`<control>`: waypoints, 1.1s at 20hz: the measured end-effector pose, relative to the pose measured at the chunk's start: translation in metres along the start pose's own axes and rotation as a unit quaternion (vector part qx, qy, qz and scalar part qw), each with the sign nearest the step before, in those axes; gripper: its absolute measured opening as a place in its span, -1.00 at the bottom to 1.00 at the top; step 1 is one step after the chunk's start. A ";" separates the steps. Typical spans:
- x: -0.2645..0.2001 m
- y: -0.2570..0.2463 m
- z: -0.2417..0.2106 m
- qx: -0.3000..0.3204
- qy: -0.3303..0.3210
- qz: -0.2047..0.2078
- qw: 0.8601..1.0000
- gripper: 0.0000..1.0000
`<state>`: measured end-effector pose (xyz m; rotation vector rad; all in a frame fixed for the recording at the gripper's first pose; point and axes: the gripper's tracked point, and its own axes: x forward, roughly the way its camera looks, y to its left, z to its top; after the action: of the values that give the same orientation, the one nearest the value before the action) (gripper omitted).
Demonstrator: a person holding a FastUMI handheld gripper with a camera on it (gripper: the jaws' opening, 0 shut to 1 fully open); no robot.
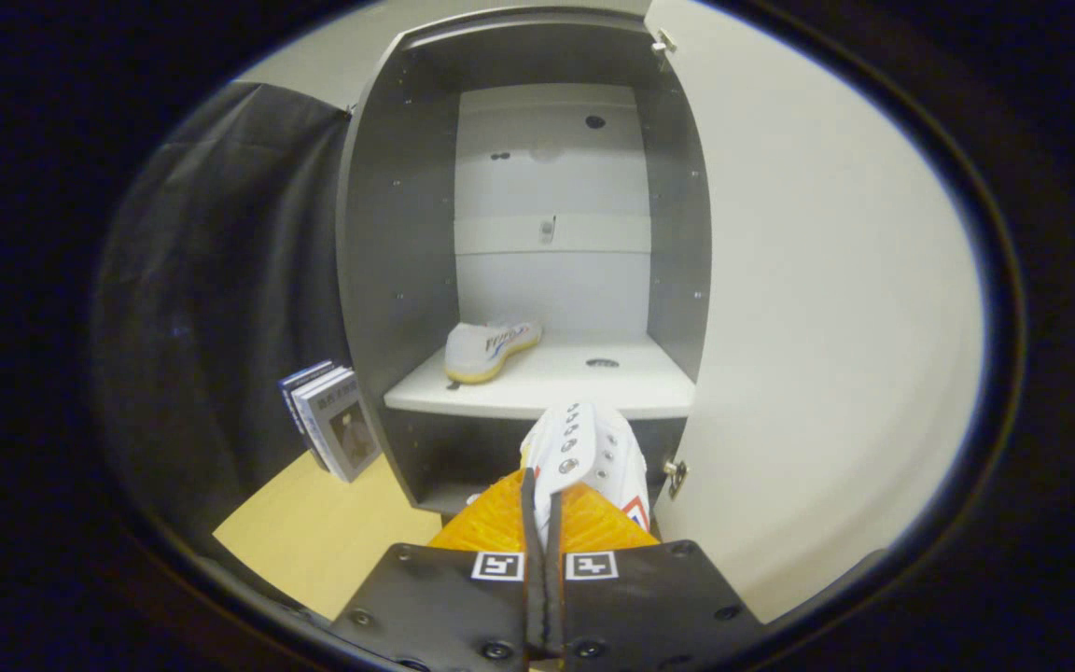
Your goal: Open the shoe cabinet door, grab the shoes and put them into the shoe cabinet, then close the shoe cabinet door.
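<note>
Before the open shoe cabinet, gripper nearly closed, both fingers pinching the white shoe by its thin collar. Probably light and soft, apt to swing; better gripped deep. Other shoe already on cabinet shelf.
</note>
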<state>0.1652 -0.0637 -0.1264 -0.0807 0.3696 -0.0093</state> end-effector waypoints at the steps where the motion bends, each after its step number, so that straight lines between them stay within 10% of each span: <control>1: 0.010 -0.001 0.011 0.000 -0.005 -0.005 1.000 -0.96; 22: 0.274 -0.028 0.056 -0.009 0.047 -0.031 0.998 -0.96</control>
<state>0.4409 -0.0935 -0.1707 -0.1102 0.4614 -0.0706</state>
